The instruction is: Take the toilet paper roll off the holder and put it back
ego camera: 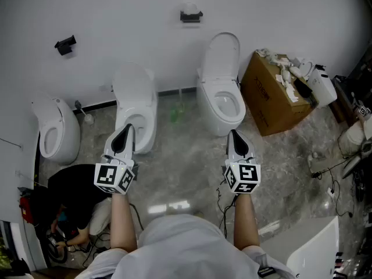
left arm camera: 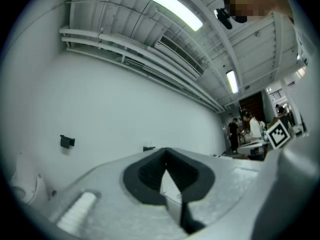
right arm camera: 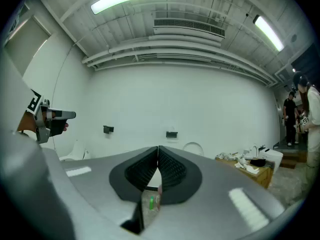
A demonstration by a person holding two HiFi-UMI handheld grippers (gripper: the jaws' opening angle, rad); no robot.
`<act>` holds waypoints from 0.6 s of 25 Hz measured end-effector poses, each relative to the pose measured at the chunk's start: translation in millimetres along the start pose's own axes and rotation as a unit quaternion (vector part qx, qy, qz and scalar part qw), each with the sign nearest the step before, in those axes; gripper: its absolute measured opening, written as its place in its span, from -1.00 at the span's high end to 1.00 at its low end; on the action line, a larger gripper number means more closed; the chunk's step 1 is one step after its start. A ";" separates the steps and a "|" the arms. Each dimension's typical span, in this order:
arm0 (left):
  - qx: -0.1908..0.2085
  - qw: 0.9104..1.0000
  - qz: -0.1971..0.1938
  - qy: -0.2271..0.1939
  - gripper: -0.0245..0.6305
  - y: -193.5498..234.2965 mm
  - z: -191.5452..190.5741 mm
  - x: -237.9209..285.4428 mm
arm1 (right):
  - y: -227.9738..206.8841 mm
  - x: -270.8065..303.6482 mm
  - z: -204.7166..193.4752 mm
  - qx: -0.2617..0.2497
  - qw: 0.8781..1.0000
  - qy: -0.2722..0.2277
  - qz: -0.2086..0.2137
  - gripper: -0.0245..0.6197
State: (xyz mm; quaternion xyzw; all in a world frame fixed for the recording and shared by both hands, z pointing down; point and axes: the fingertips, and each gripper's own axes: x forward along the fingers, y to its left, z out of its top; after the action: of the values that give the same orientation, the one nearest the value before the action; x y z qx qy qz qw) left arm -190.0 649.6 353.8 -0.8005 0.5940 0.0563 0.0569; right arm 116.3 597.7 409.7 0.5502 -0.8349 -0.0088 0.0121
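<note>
Since both hand-held grippers are held out well apart from the wall (ego camera: 128,16), the task is not yet begun, and most of the risk lies in the approach. The left hand-held gripper (ego camera: 128,128) has its jaws pressed together with nothing between them. The right hand-held gripper (ego camera: 233,133) is closed and empty in the same way. Either one must therefore be opened before it reaches the toilet paper roll (ego camera: 189,7); if it arrives closed, it would only push the roll. The roll seems to sit on the black holder (ego camera: 190,17) high on the wall, but it is white against white and small in every view. I cannot tell its exact outline, so the aim could easily be wrong. A second holder (ego camera: 65,44), further to the left, looks bare, and going to it would be a wasted reach. Below the loaded holder and a little to its right stands a toilet (ego camera: 221,97) with its bowl open. I judge that a roll slipping from a weak grip could fall into it, while a too strong grip would crush the soft paper. The person would also have to lean close to this toilet, and a thin dark cable (ego camera: 222,205) lies on the floor (ego camera: 186,161) near the person, which could catch a step.
</note>
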 end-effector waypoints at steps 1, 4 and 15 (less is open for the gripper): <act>0.001 1.000 -0.001 -0.001 0.93 -0.1 0.7 1.5 | -0.6 1.5 0.7 0.000 1.000 -0.001 0.000 0.91; 0.003 1.000 -0.002 -0.003 0.93 -0.4 2.7 3.7 | -1.2 3.9 1.7 0.001 1.000 -0.003 0.000 0.91; 0.002 1.000 -0.001 -0.004 0.93 -1.7 4.9 1.9 | 0.4 4.1 4.8 0.003 1.000 -0.008 0.001 0.91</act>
State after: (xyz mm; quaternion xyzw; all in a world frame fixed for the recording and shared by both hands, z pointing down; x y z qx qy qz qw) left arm -188.0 649.1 348.7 -0.8009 0.5928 0.0585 0.0609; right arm 114.2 594.1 405.0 0.5491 -0.8357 -0.0107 0.0033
